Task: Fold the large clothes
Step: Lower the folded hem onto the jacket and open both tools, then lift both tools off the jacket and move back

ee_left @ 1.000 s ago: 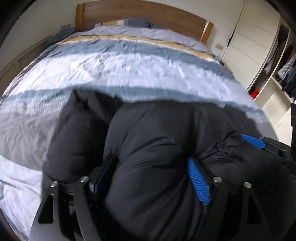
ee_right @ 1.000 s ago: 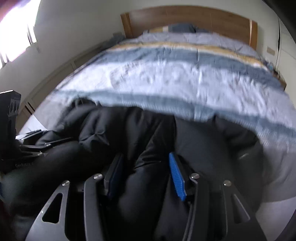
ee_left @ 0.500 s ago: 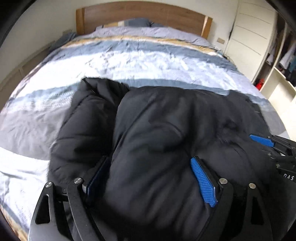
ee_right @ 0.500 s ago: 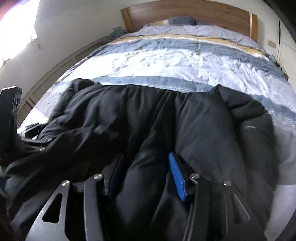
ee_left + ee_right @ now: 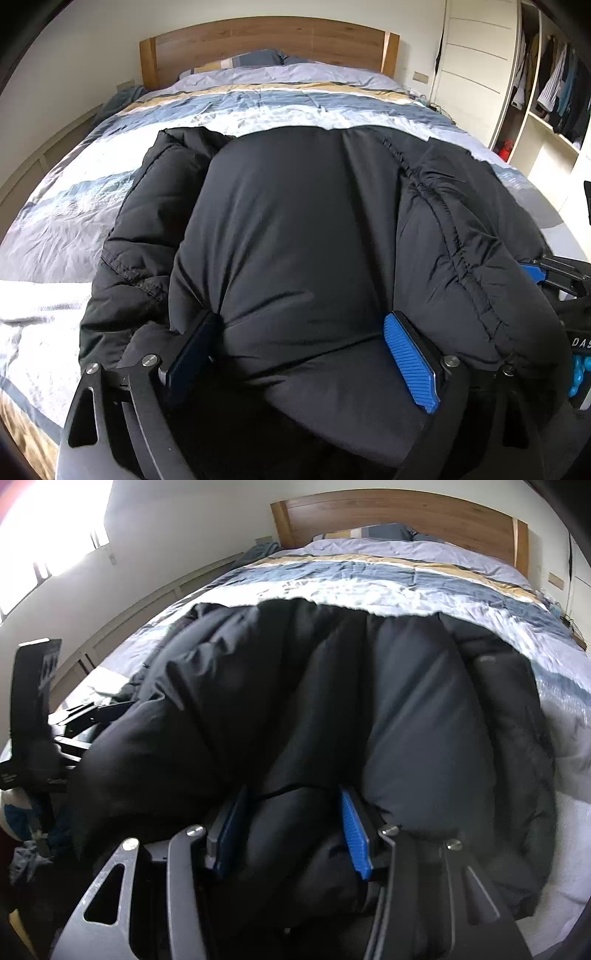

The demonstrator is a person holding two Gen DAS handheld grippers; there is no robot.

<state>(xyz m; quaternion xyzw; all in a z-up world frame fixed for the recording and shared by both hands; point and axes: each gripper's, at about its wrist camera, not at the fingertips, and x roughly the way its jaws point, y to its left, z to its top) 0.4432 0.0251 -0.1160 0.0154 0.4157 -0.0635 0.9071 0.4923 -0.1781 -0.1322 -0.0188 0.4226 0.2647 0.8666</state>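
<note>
A large black puffer jacket lies bunched on the striped bed; it also fills the right wrist view. My left gripper is shut on a thick fold of the jacket's near edge, blue pads pressed into the padding. My right gripper is shut on another fold of the near edge, blue pad against the fabric. The right gripper shows at the right edge of the left wrist view; the left gripper shows at the left of the right wrist view.
The bed has a blue, white and tan striped duvet and a wooden headboard. A white wardrobe and open shelves with hanging clothes stand on the right. A bright window and wall panelling lie on the left.
Both grippers have carried the jacket's near edge forward up the bed. The jacket now covers more of the duvet and reaches farther toward the headboard. Both grips stayed shut.
</note>
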